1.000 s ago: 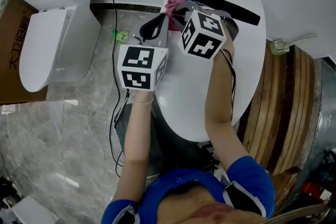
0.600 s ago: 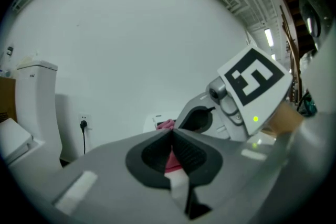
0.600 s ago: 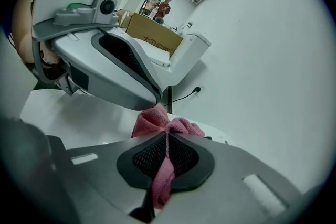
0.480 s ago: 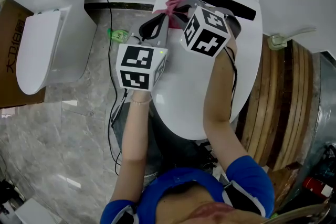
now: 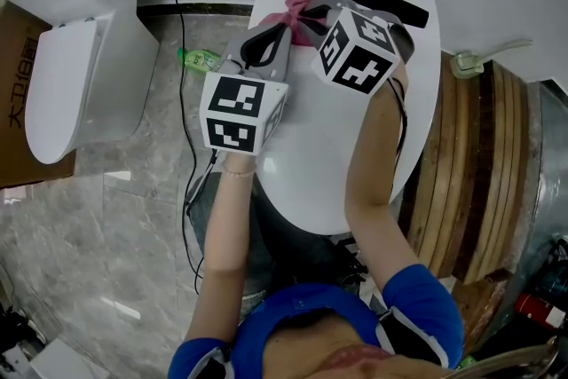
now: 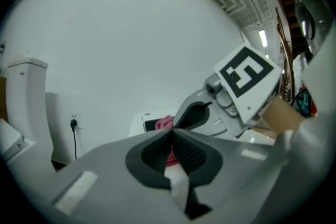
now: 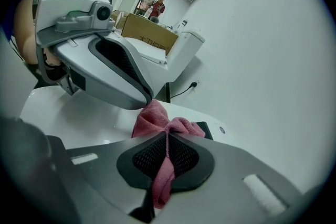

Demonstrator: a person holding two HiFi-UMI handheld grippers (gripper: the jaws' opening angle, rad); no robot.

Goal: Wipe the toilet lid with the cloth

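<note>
1. Far left, a second white toilet (image 5: 80, 58) stands against a cardboard box (image 5: 16, 115). A black cord (image 5: 185, 75) drops from the wall socket, past a green bottle (image 5: 201, 59) lying on the marble floor (image 5: 106, 262).
2. The left gripper (image 5: 284, 22) has its jaws pressed together, and nothing shows clamped between them. Its tip is right up against the cloth's bunched edge, over the back left of the lid.
3. The cloth (image 5: 298, 6) is pink terry, crumpled into a knot-like bunch. It sits on the glossy white oval toilet lid (image 5: 302, 182), just in front of the black strip (image 5: 355, 0) at the back.
4. The right gripper (image 5: 312, 13) is clamped tight on the cloth, and a pink tail hangs down between its pads.
5. Far right, wooden planks (image 5: 479, 164) stand beside the toilet.
</note>
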